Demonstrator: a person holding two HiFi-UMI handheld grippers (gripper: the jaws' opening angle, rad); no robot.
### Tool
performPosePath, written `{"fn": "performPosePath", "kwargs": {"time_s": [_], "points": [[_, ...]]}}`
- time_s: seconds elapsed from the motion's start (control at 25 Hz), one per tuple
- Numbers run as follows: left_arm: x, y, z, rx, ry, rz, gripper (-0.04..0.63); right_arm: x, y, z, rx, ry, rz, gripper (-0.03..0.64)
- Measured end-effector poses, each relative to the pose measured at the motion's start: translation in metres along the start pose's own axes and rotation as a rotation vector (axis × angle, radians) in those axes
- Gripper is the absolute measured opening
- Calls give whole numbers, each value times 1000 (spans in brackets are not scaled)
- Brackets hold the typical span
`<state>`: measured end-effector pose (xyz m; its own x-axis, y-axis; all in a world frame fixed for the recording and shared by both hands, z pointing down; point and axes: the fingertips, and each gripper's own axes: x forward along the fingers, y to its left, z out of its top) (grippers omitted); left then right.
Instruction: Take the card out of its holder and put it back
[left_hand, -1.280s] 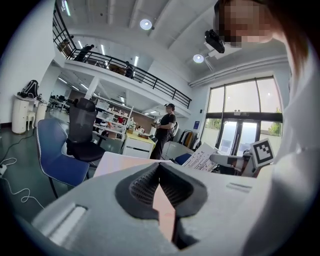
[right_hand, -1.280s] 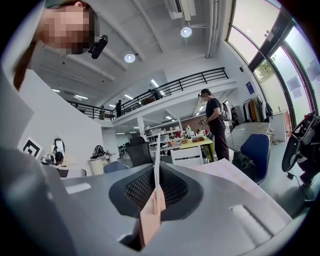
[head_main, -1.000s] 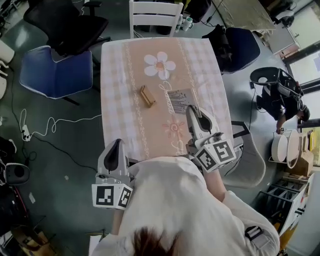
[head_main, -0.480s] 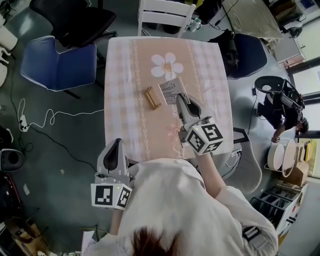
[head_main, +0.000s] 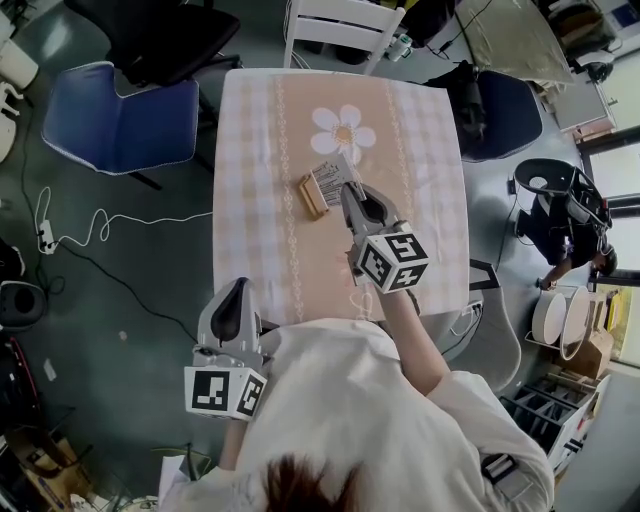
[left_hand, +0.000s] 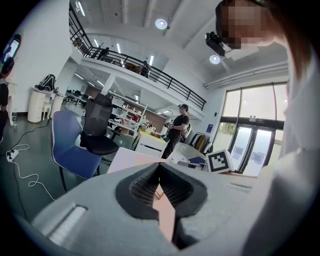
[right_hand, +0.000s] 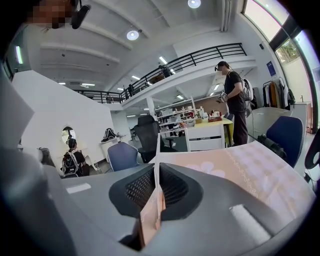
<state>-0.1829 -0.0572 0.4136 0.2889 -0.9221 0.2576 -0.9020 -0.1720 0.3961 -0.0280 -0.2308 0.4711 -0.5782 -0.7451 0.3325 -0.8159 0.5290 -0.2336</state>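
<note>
A small wooden card holder (head_main: 313, 194) lies near the middle of the table (head_main: 250, 250), which has a pink checked cloth. A white printed card (head_main: 329, 180) is gripped by my right gripper (head_main: 350, 190) and hangs right beside the holder, its lower edge close to it. Whether card and holder touch I cannot tell. In the right gripper view the card (right_hand: 156, 155) shows edge-on, pinched between the ribbed pads. My left gripper (head_main: 233, 287) stays off the table's near edge by the person's body. Its jaws (left_hand: 160, 172) are shut with nothing between them.
A white chair (head_main: 342, 25) stands at the table's far end. A blue chair (head_main: 120, 115) and a black office chair (head_main: 160, 25) are at the left, a dark blue chair (head_main: 502, 100) at the right. A cable (head_main: 70, 225) lies on the floor.
My right gripper has carried the card leftward and farther across the table, from the right side to just beside the wooden holder. The left gripper has not moved.
</note>
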Motion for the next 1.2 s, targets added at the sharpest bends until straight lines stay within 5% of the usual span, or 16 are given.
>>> {"fn": "performPosePath", "kwargs": {"time_s": [1.2], "points": [[6, 6, -2, -24, 19, -8, 0, 17, -4, -29, -17, 102, -40, 14]]}}
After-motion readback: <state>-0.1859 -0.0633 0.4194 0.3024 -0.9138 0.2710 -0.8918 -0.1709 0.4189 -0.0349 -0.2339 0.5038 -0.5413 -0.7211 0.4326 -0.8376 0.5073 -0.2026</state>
